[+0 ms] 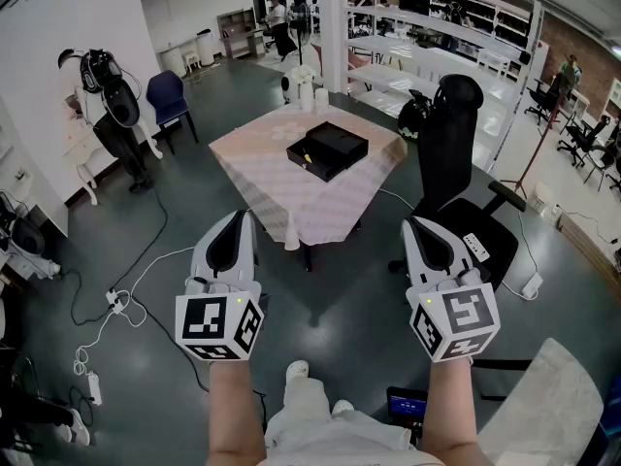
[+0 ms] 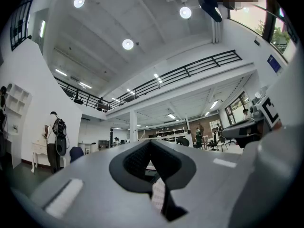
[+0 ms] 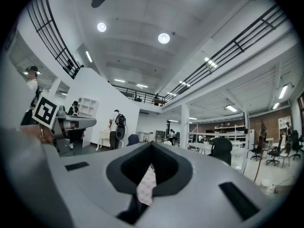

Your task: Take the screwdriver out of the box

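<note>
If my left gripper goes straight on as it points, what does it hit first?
Probably nothing close: the left gripper aims roughly level toward the table, which seems lower, so it likely passes over it; depth is unclear.

So we counted just one table (image 1: 291,197), one black box (image 1: 327,149), one black office chair (image 1: 454,134), one blue chair (image 1: 167,95) and two grippers, the left gripper (image 1: 238,218) plus the right gripper (image 1: 414,225).
</note>
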{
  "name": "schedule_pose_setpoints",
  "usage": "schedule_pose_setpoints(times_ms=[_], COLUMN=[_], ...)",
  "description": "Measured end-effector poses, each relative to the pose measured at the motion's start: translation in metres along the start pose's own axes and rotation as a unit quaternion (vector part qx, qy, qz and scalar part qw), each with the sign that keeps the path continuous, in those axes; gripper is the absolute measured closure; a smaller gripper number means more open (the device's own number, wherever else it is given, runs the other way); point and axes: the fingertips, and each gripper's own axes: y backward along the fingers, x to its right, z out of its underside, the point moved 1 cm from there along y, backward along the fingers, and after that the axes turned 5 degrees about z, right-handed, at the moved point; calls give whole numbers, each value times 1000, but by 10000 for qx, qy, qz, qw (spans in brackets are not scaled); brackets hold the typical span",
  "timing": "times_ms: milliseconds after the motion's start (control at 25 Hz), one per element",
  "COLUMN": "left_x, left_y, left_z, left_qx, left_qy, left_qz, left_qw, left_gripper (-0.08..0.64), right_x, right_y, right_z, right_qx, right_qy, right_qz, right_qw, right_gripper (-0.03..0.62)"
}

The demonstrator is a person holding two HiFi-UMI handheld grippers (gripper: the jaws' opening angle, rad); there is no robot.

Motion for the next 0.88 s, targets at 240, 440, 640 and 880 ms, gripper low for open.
schedule_pose_setpoints(times_ms=[240, 440, 640, 880], left_x=[-19, -57, -107, -173], left_y=[-22, -55, -99, -156], left_z=[15, 33, 46, 57], left_qx=[-4, -14, 60, 115], left_qy=[101, 223, 307, 400], left_qz=[-42, -68, -61, 23], left_qw=[9999, 9997, 9995, 9991], left_gripper=[551, 551, 551, 551], right_x=[-1, -3, -3, -19], right_y=[-34, -85, -149, -230], right_z=[12, 18, 14, 8], right_qx=[-95, -80, -109, -142], right_qy=[28, -266, -208, -56], right_qz=[-31, -65, 61, 126], right_qw=[9999, 9996, 9997, 9998], right_gripper=[588, 588, 588, 588])
